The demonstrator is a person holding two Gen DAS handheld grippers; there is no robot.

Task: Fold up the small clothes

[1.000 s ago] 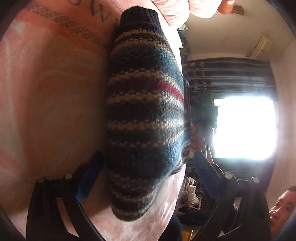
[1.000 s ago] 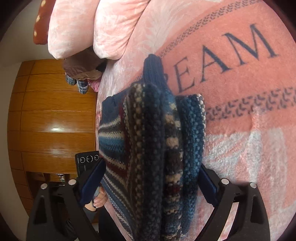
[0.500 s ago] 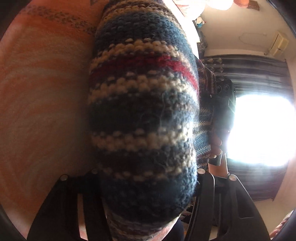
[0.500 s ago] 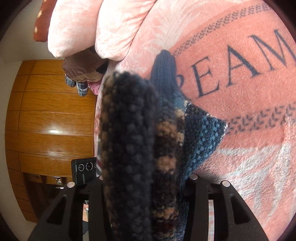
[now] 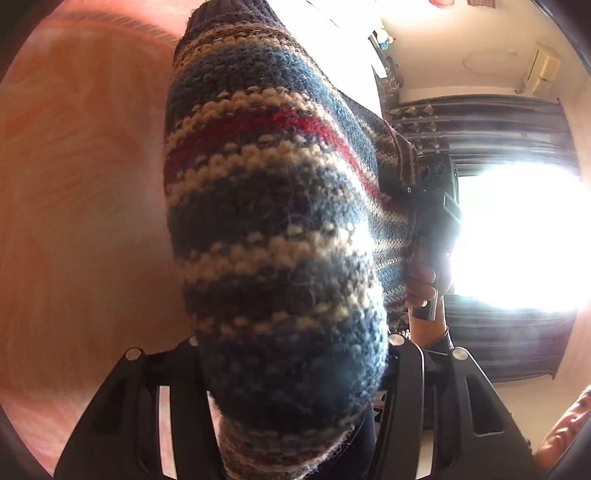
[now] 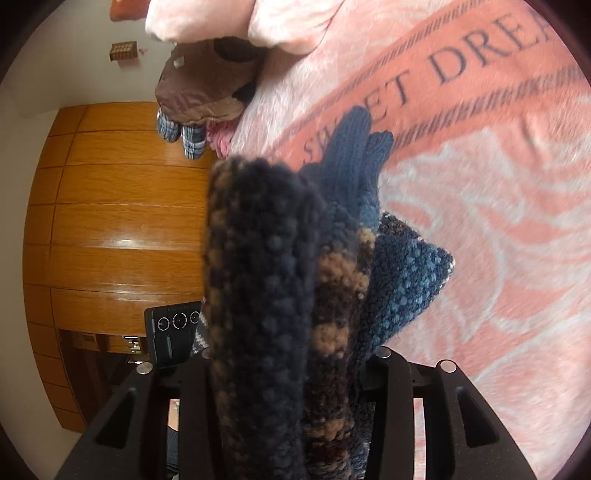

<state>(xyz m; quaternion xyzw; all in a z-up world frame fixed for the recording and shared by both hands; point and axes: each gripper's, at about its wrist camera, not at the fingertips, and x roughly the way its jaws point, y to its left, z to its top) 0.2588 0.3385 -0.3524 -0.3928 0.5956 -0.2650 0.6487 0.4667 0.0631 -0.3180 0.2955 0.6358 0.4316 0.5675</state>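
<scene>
Both grippers are clamped on the same striped knitted sweater [image 5: 273, 229]: the left gripper [image 5: 291, 354] has its two black fingers pressed in against a thick bulge of blue, cream and red knit that fills the gap between them, and the right gripper [image 6: 291, 360] pinches a bunched stack of dark navy and tan folds [image 6: 266, 295] in the same way. Seen from the right wrist, a blue-speckled corner of the sweater sticks out to the right of the pinched folds, and its navy ribbed cuff [image 6: 351, 147] points away beyond them. Behind the sweater lies a pink blanket [image 6: 498, 221] with dark printed letters; whether the knit touches it cannot be told. Beyond the sweater in the left view, a hand [image 5: 424, 291] grips the other tool's handle. Farther off past the blanket sit pink pillows [image 6: 221, 18], a brown cushion [image 6: 199, 88] and a wooden wardrobe [image 6: 110, 221], while the left view ends in a glaring window [image 5: 517, 236] with dark curtains
</scene>
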